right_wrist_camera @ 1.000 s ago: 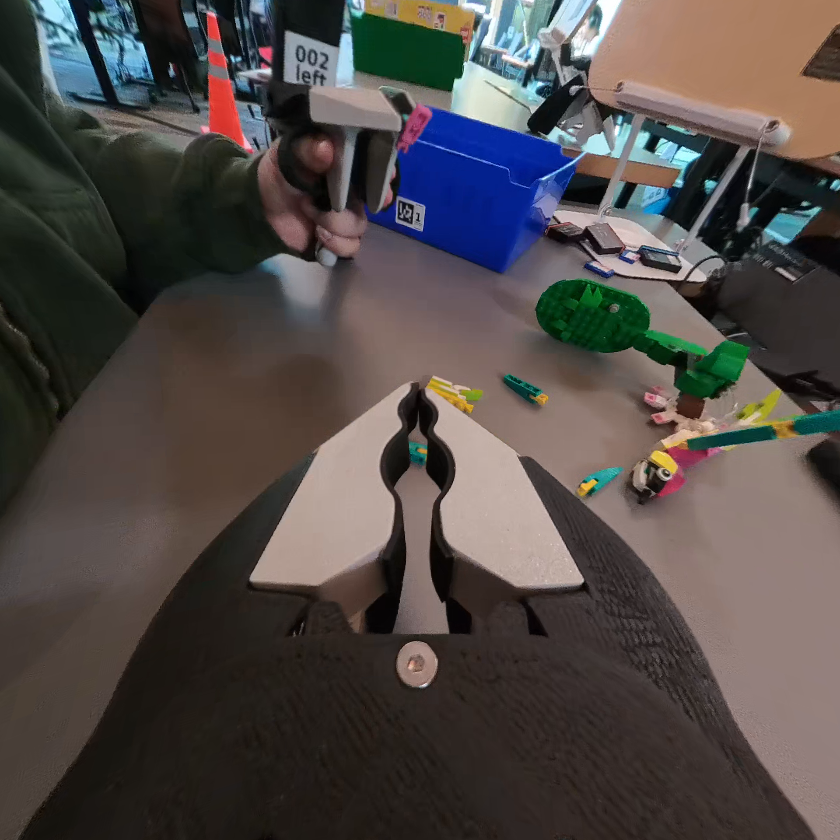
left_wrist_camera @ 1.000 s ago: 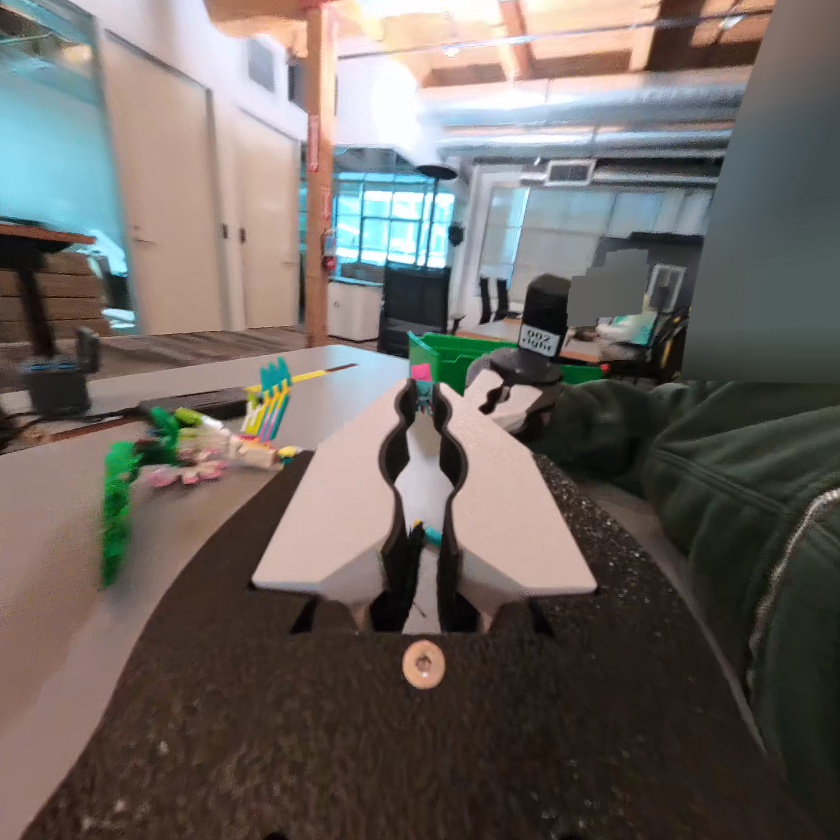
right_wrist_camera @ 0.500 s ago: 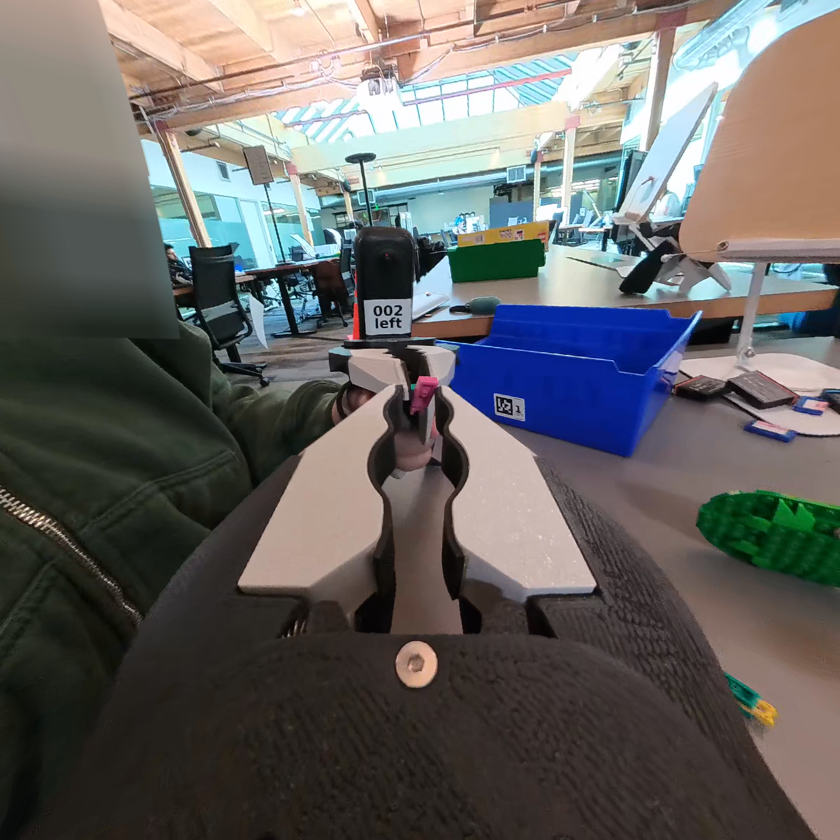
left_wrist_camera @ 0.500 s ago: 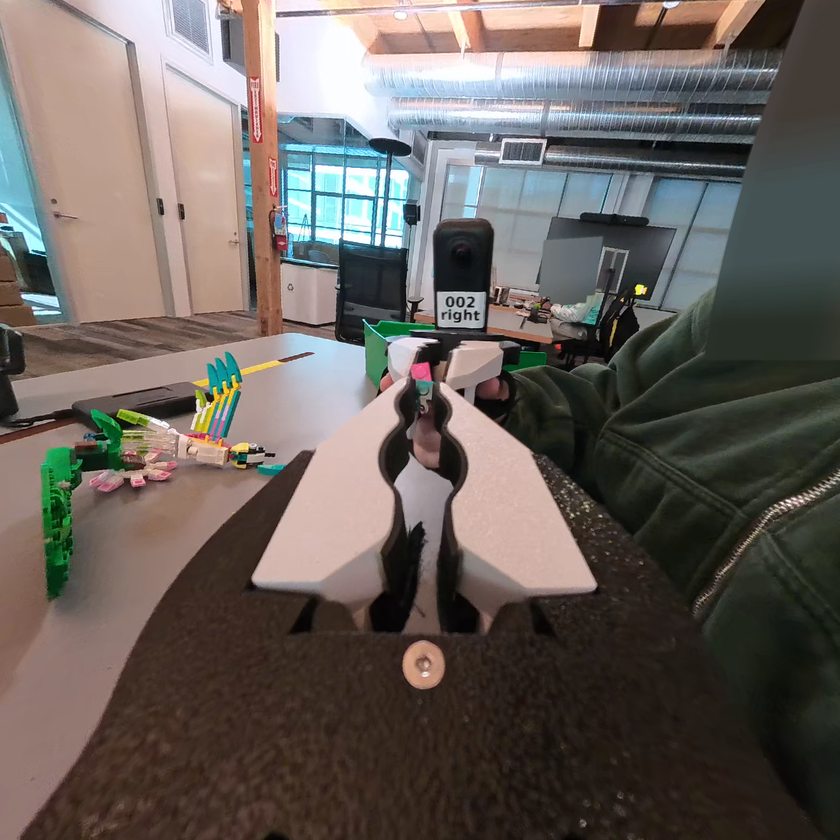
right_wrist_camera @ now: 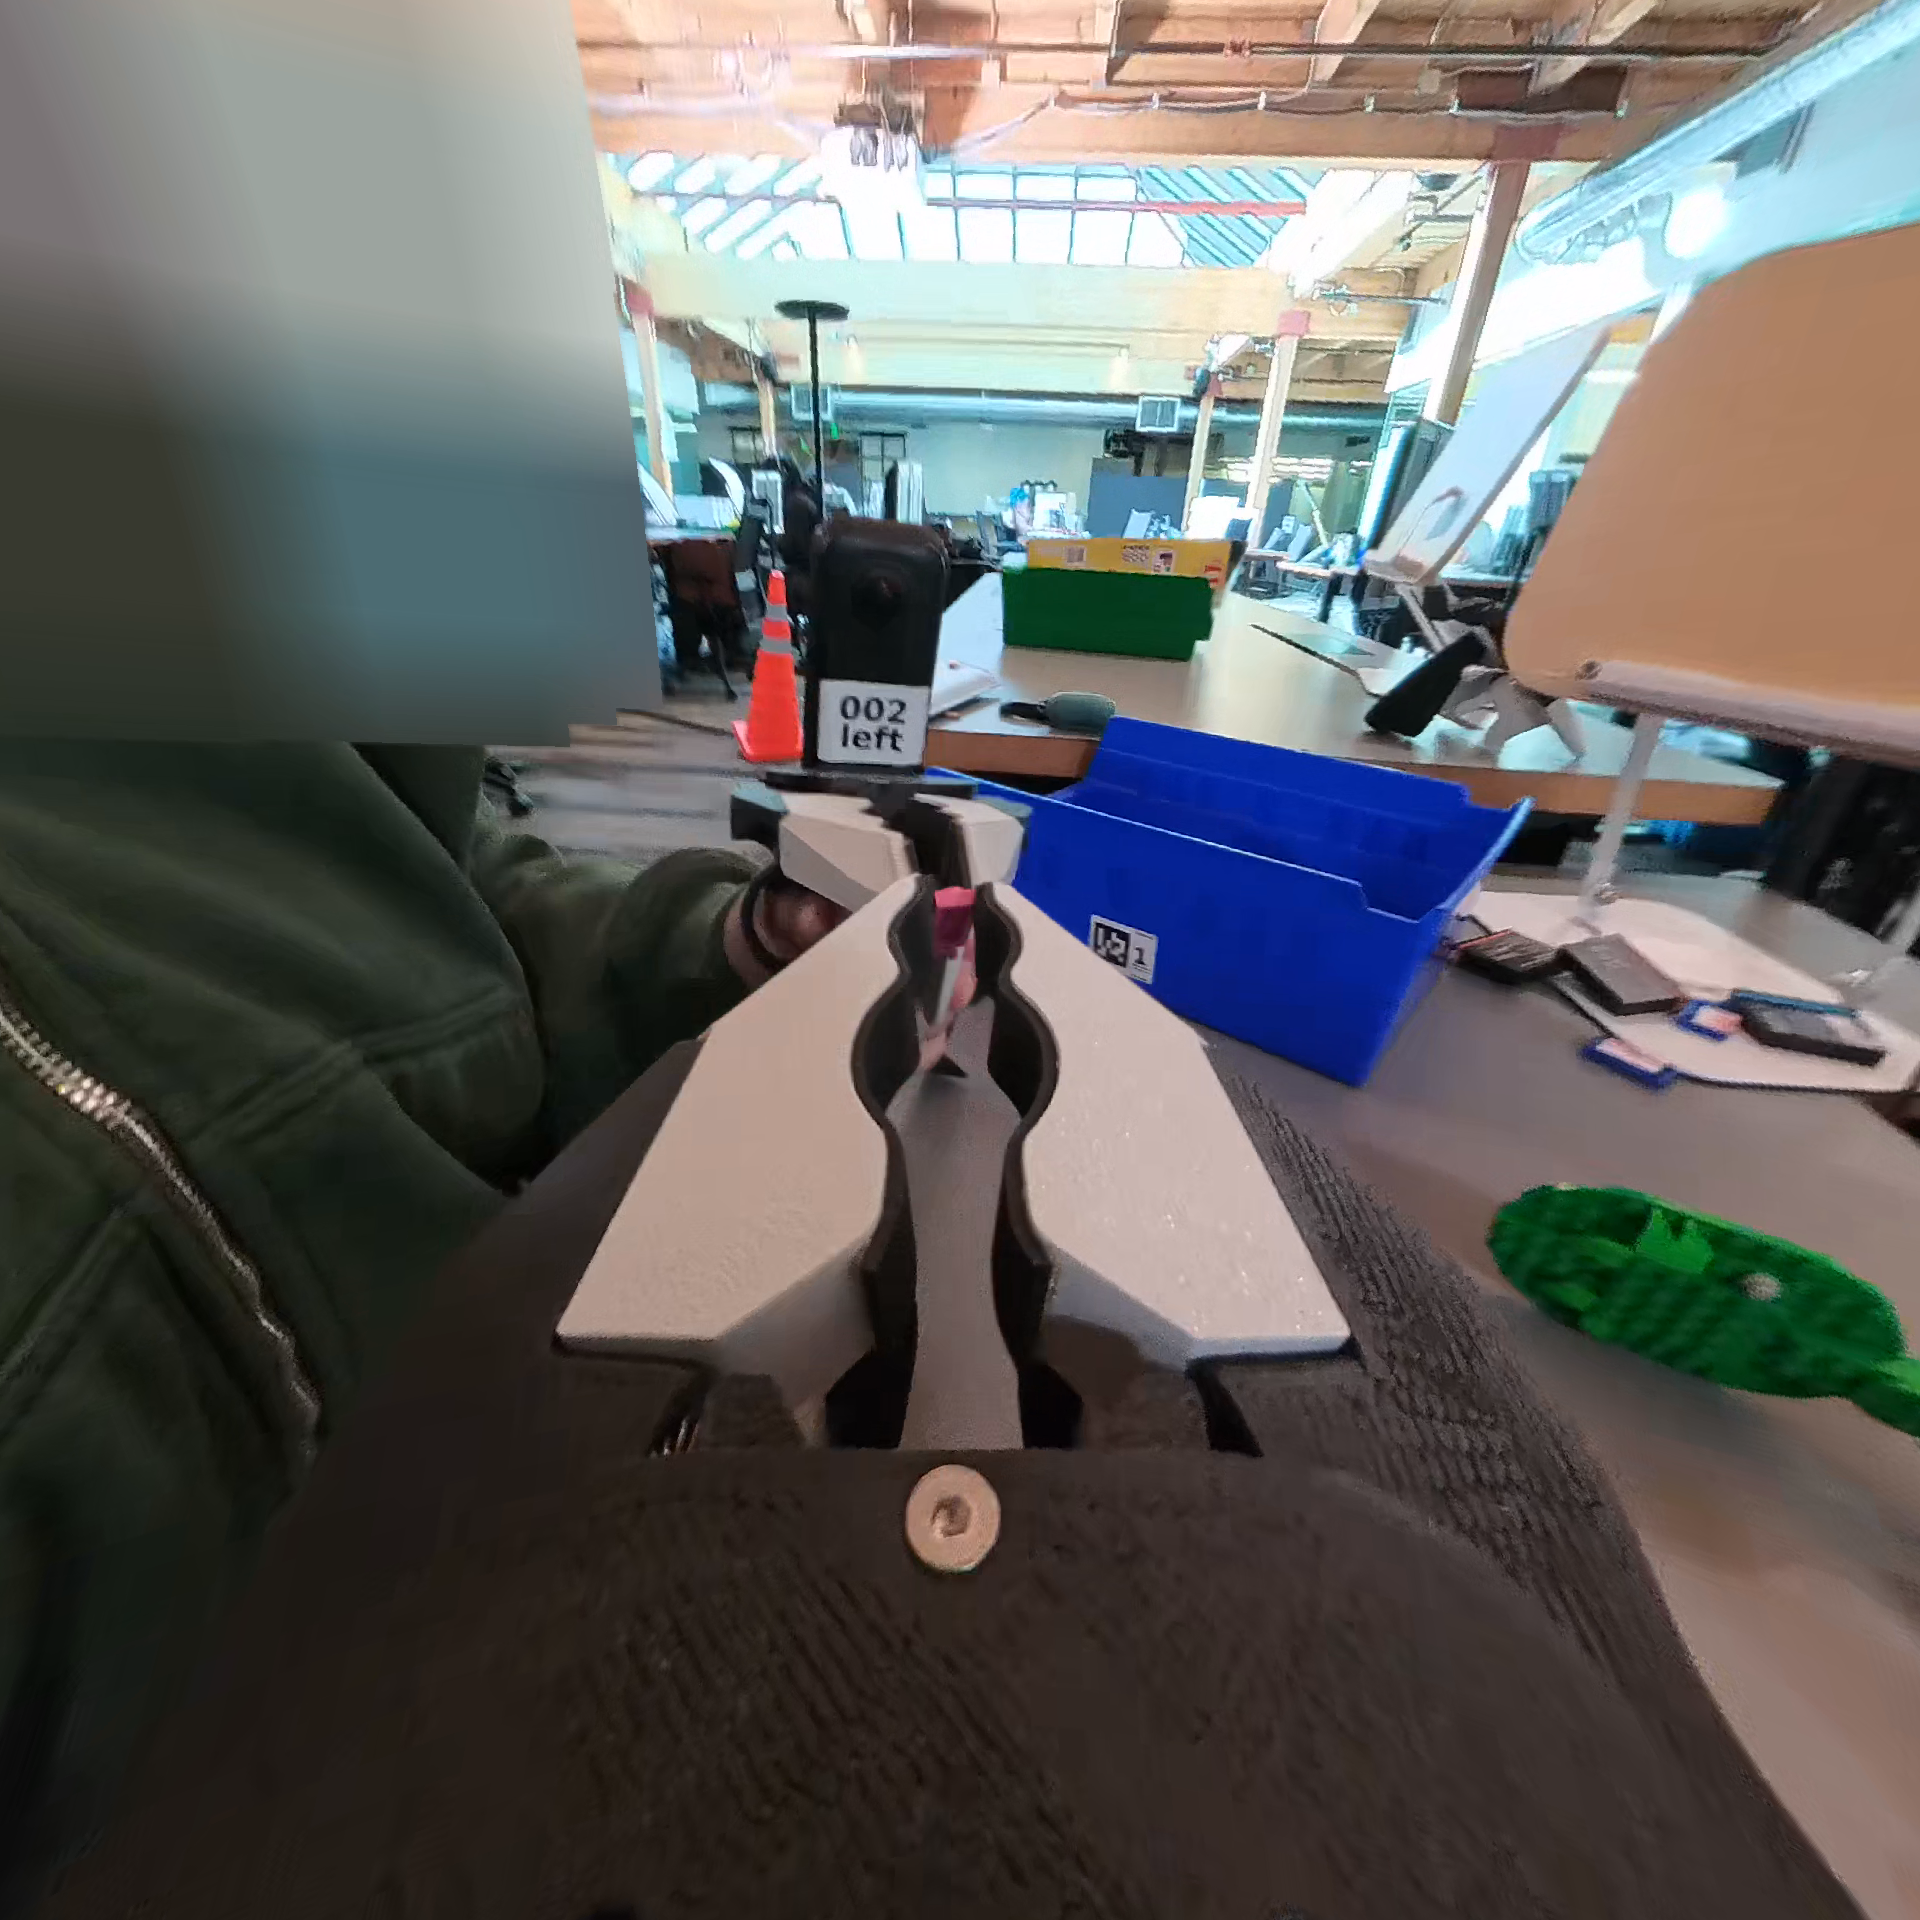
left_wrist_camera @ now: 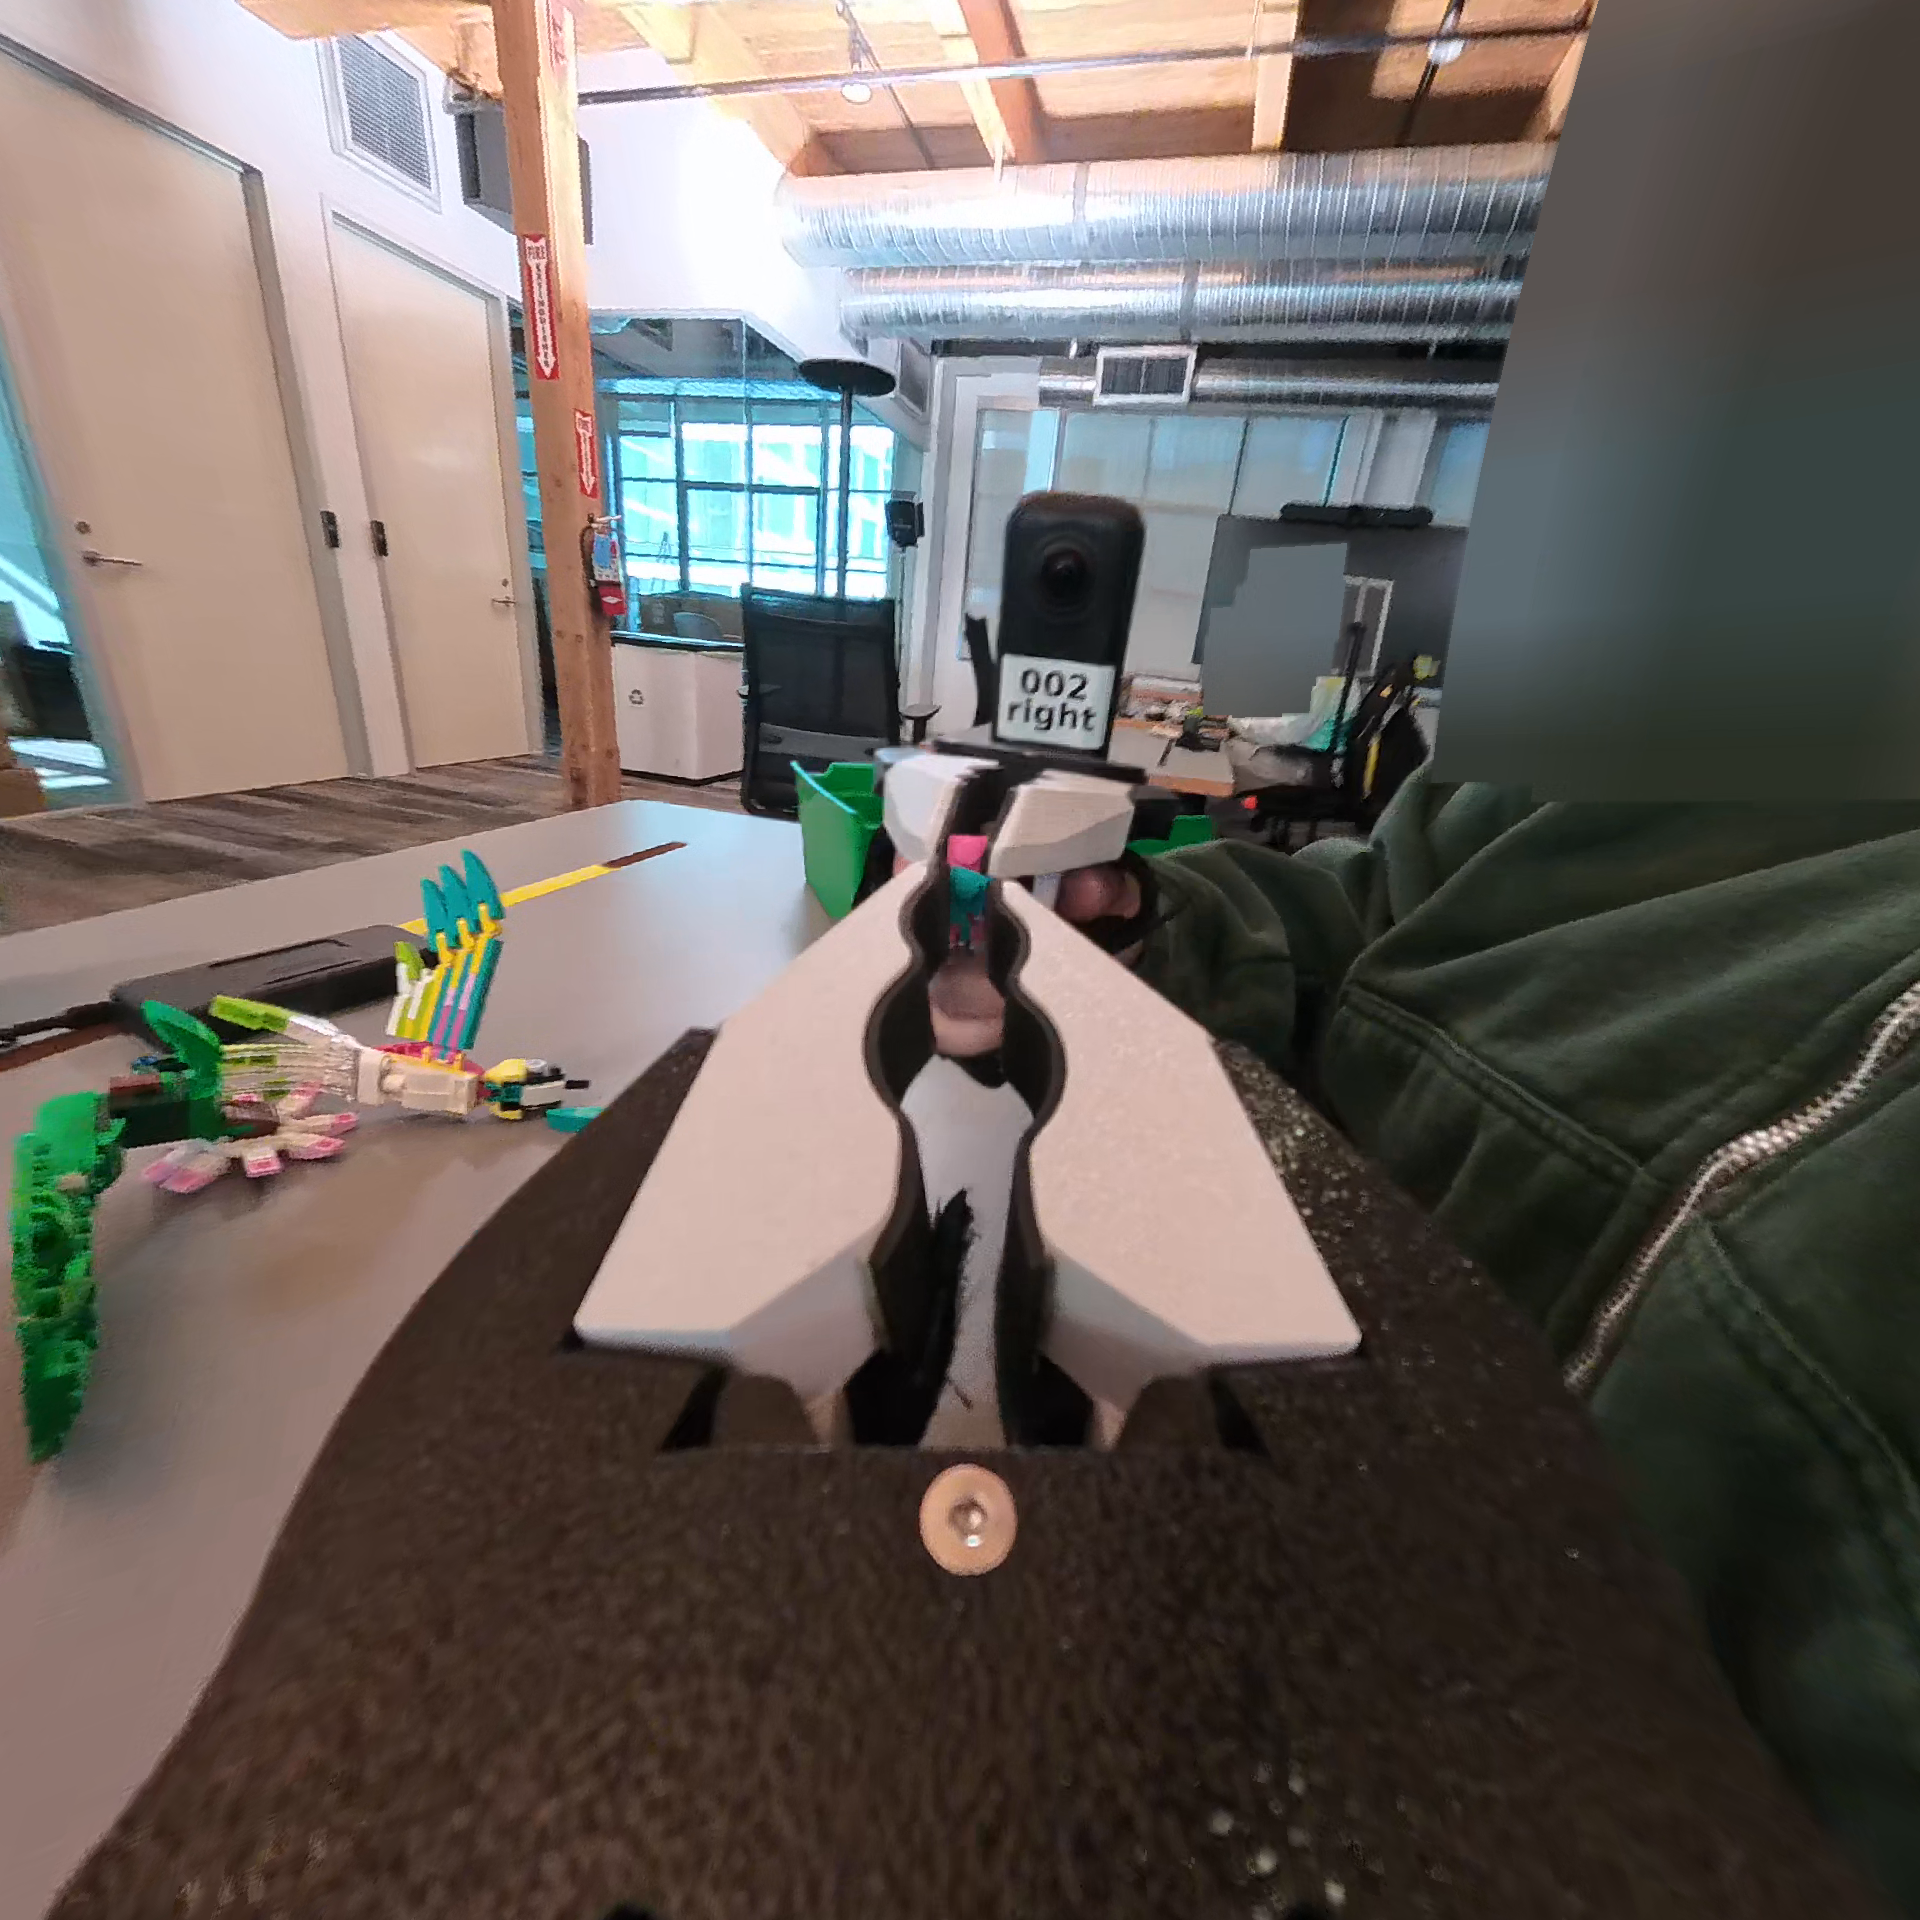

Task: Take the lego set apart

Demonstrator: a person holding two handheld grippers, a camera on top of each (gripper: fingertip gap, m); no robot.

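Note:
My left gripper (left_wrist_camera: 963,883) is shut on a small pink-and-teal lego piece (left_wrist_camera: 966,896), held up in the air. My right gripper (right_wrist_camera: 951,906) faces it tip to tip, and its jaws are closed around the pink end of the same piece (right_wrist_camera: 954,920). Each gripper also shows in the other's view, the right one in the left wrist view (left_wrist_camera: 997,821) and the left one in the right wrist view (right_wrist_camera: 904,836). The rest of the set lies on the grey table (left_wrist_camera: 312,1299): a colourful lego bird (left_wrist_camera: 436,1081) and a green leaf plate (right_wrist_camera: 1704,1299), also seen in the left wrist view (left_wrist_camera: 52,1247).
A blue bin (right_wrist_camera: 1247,914) stands behind the grippers in the right wrist view. A green bin (left_wrist_camera: 836,831) stands at the table's far edge. A flat black device (left_wrist_camera: 270,977) lies beyond the bird. The person's green jacket sleeve (left_wrist_camera: 1558,1039) fills the side. Only a small space, under 4 cm, lies between the two pairs of fingers. Both grippers' tips are roughly 25 centimeters from the green leaf plate (right_wrist_camera: 1704,1299). Left tips and right tips are each some 30 centimeters from the colourful lego bird (left_wrist_camera: 436,1081).
My right gripper rose from the table, turned toward the left gripper and closed on the pink end of the piece. The left gripper kept hold of the piece and levelled out.

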